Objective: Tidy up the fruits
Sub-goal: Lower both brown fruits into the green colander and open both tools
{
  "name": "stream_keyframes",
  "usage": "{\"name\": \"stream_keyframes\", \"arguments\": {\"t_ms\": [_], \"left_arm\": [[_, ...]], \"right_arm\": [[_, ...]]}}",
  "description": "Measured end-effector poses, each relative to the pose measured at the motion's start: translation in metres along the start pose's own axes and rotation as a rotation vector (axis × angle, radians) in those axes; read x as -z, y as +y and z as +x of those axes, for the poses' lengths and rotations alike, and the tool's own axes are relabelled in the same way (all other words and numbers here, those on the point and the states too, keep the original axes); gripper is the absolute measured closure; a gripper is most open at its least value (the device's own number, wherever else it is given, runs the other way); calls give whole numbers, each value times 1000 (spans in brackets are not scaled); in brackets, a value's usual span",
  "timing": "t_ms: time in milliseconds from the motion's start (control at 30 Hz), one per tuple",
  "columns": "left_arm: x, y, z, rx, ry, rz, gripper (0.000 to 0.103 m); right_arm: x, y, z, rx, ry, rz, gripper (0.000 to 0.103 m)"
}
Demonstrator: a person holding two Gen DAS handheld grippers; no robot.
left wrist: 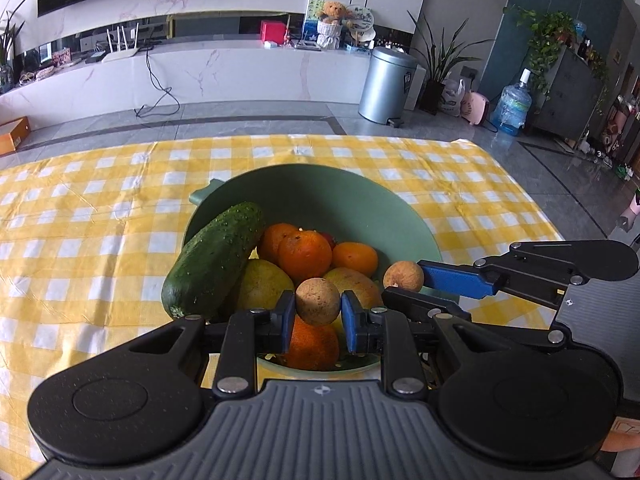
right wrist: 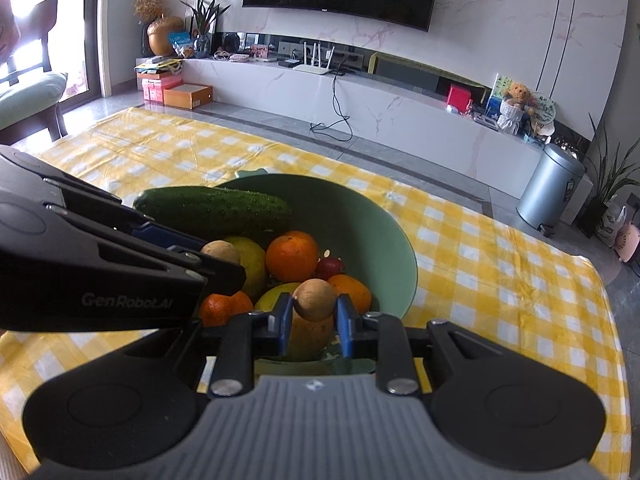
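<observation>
Blue-padded fingers of the left gripper (left wrist: pixel 318 316) pinch a rough brown round fruit (left wrist: pixel 318 301) over the green bowl's (left wrist: pixel 360 204) near rim; the right gripper (right wrist: pixel 315 316) pinches another (right wrist: pixel 315 300) there. Piled oranges (left wrist: pixel 305 256) hide the bowl's bottom. Only the right view shows the red fruit (right wrist: pixel 329 267) clearly. A bumpy cucumber (left wrist: pixel 214 260) overhangs the rim above the checked worktop (left wrist: pixel 100 208).

Your left claw (left wrist: pixel 318 313) and right claw (right wrist: pixel 314 319) both tilt down over the green bowl (left wrist: pixel 320 196), side by side, each clamped on a small brown fruit (left wrist: pixel 318 301).
</observation>
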State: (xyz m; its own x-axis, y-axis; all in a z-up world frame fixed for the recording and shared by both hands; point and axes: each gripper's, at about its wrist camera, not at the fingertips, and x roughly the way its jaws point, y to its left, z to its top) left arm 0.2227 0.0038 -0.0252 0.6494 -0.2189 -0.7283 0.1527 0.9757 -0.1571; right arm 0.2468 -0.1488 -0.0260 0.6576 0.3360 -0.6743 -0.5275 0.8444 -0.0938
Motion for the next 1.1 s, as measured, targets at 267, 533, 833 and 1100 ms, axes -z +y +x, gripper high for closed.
{"name": "stream_keyframes", "arguments": {"t_ms": [267, 533, 833, 1100], "left_arm": [[4, 3, 11, 10, 27, -13, 76], [7, 4, 14, 18, 42, -27, 76], [6, 3, 6, 15, 17, -32, 68], [-1, -2, -22, 20, -59, -40, 57]], "right_arm": [[4, 1, 9, -6, 33, -7, 83], [6, 2, 10, -15, 44, -13, 83], [5, 4, 4, -13, 38, -24, 78], [1, 9, -18, 7, -11, -36, 65]]}}
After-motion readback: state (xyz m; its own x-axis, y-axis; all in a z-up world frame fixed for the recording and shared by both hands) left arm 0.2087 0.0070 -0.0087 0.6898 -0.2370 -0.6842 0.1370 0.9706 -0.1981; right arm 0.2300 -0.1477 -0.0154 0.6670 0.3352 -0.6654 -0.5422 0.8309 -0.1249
